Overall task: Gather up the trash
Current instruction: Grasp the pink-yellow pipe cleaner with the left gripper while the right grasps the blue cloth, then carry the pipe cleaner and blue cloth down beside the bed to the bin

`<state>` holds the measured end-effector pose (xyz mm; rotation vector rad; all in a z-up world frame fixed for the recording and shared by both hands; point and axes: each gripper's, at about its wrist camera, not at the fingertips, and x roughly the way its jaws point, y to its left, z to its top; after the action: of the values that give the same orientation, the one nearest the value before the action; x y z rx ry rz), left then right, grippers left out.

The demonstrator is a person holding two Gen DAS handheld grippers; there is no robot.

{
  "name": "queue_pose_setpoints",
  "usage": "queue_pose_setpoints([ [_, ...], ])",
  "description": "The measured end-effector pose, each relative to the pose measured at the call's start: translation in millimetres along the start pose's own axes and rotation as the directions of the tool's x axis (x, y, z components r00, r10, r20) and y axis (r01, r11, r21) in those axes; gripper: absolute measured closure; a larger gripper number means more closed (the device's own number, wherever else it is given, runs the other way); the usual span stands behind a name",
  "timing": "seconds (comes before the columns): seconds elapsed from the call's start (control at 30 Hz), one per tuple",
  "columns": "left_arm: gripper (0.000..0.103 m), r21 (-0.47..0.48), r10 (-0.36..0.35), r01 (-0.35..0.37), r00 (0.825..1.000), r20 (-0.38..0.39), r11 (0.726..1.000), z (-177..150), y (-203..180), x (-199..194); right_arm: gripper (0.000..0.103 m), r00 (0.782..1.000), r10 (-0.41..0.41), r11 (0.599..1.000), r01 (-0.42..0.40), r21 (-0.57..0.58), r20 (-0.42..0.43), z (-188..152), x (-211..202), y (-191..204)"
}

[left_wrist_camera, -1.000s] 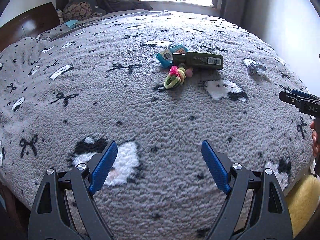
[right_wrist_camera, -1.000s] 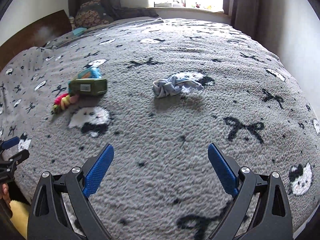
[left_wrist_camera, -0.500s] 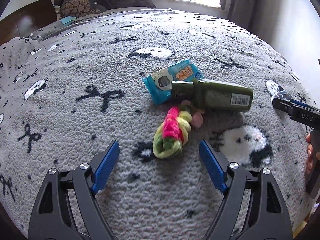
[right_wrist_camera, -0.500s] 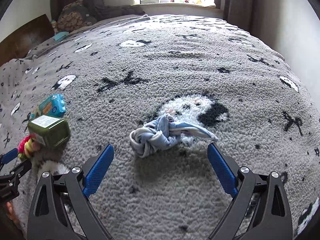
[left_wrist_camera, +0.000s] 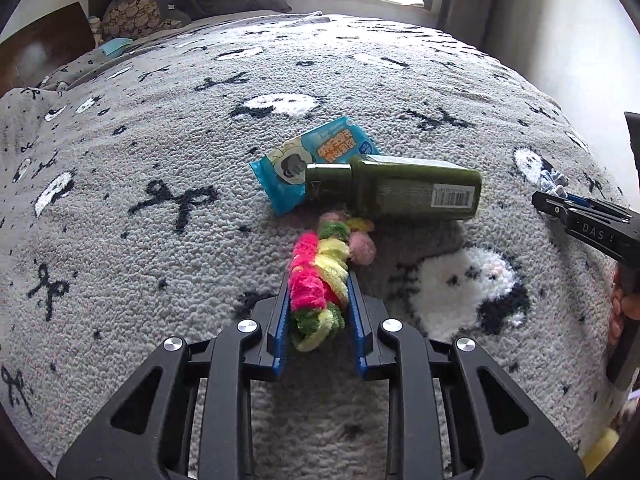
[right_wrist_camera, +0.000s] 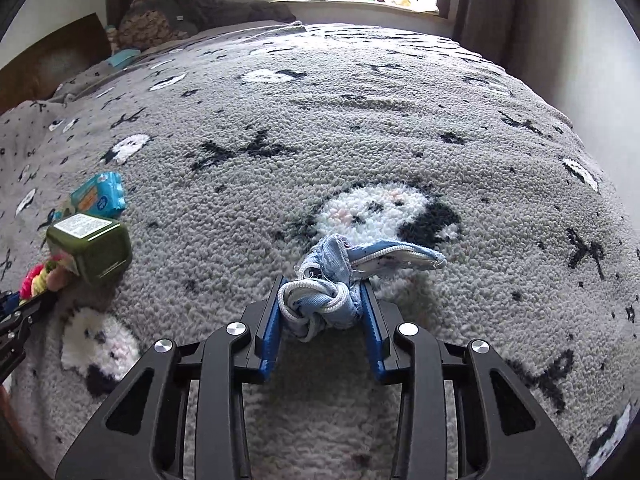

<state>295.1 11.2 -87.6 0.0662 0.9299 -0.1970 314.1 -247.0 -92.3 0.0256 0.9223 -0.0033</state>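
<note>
A fluffy pink, yellow and green chenille bundle (left_wrist_camera: 320, 256) lies on the grey blanket. My left gripper (left_wrist_camera: 319, 280) is closing on it, and both blue pads press its sides. Just beyond lie a dark green bottle (left_wrist_camera: 400, 192) on its side and a blue snack packet (left_wrist_camera: 312, 160). In the right wrist view my right gripper (right_wrist_camera: 322, 284) is closing on a knotted blue cloth scrap (right_wrist_camera: 360, 258), with both pads against the knot. The bottle (right_wrist_camera: 96, 244) and the packet (right_wrist_camera: 100, 196) show at the left there.
The grey blanket (left_wrist_camera: 160, 240), patterned with bows and cat faces, covers the whole bed. Pillows (left_wrist_camera: 136, 12) and a wooden headboard (left_wrist_camera: 40, 48) sit at the far left, a window and curtains at the back. A hand (left_wrist_camera: 624, 308) holds the right tool.
Both grippers moved forward across the bed, then shut from wide open: the left onto the fluffy bundle, the right onto the blue cloth scrap.
</note>
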Motion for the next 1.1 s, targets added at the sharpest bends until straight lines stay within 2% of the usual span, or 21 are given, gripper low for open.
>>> queue_pose_setpoints([
  [0.17,0.081,0.026,-0.016,0.016,1.0,0.009,1.0,-18.0,-10.4,-26.7,0.068,0.999,0.026,0.999,-0.025,-0.031,0.03,-16.3,-32.7,1.2],
  [0.57,0.08,0.107,-0.088,0.075,0.99,0.113,0.991,-64.2,-51.7,-120.9,0.068,0.978,0.129,0.987,-0.11,-0.12,0.165,-54.1,-159.1,10.8],
  [0.77,0.08,0.149,-0.122,0.098,0.979,0.163,0.984,-96.2,-67.5,-160.7,0.068,0.958,0.187,0.97,-0.146,-0.194,0.216,-95.2,-212.3,23.1],
  [0.97,0.08,0.181,-0.155,0.125,0.975,0.159,0.975,-134.8,-76.6,-178.1,0.068,0.936,0.236,0.953,-0.17,-0.252,0.261,-145.5,-249.1,32.7],
  [1.1,0.08,0.186,-0.178,0.15,0.973,0.147,0.971,-159.6,-79.4,-184.7,0.068,0.929,0.252,0.947,-0.18,-0.265,0.27,-177.8,-262.0,35.4],
])
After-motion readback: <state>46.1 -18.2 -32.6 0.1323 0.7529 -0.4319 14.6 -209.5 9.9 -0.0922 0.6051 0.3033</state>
